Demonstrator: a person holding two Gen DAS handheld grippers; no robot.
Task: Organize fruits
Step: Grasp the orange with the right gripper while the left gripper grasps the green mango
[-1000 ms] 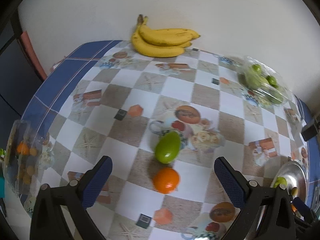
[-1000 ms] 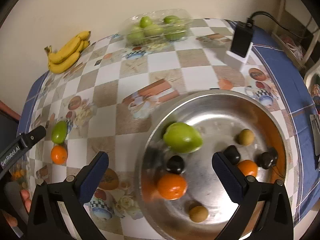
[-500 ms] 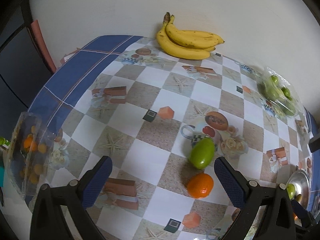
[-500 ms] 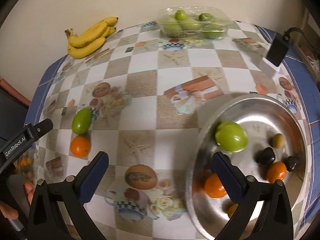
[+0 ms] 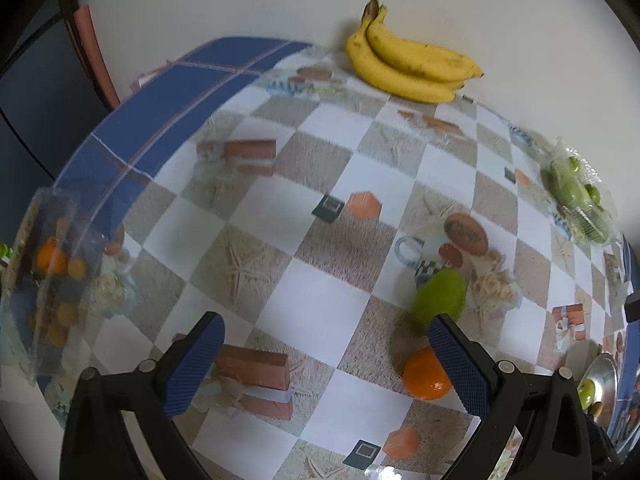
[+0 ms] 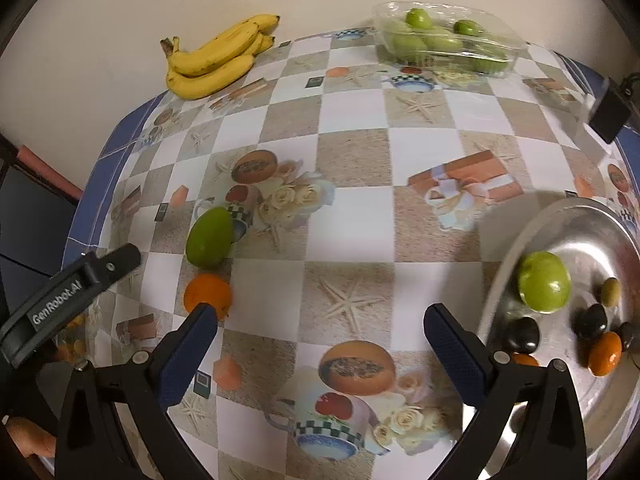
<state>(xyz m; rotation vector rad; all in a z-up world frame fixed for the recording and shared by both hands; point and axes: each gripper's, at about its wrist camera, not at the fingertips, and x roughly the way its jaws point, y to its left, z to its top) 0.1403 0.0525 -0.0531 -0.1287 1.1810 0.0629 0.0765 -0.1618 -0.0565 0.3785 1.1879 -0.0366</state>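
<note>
Right wrist view shows the surface covered in a checkered cloth with printed cups, roses and starfish; at its right edge sits a metal bowl holding a green apple, an orange fruit and several small dark and olive fruits; along the far edge lie a clear container of green fruits toward the right corner and a bunch of bananas toward the left corner, well apart from each other; near the left edge a green mango lies just beside an orange, the orange nearer the camera; the right gripper hovers over the near middle of the surface with its fingers spread wide and nothing between them.

Left wrist view shows the same surface; a clear bag of small orange fruits rests at its left edge; the bananas lie against the wall at the far edge; the mango and the orange lie partly behind the right finger; the left gripper is spread apart, holding nothing.
</note>
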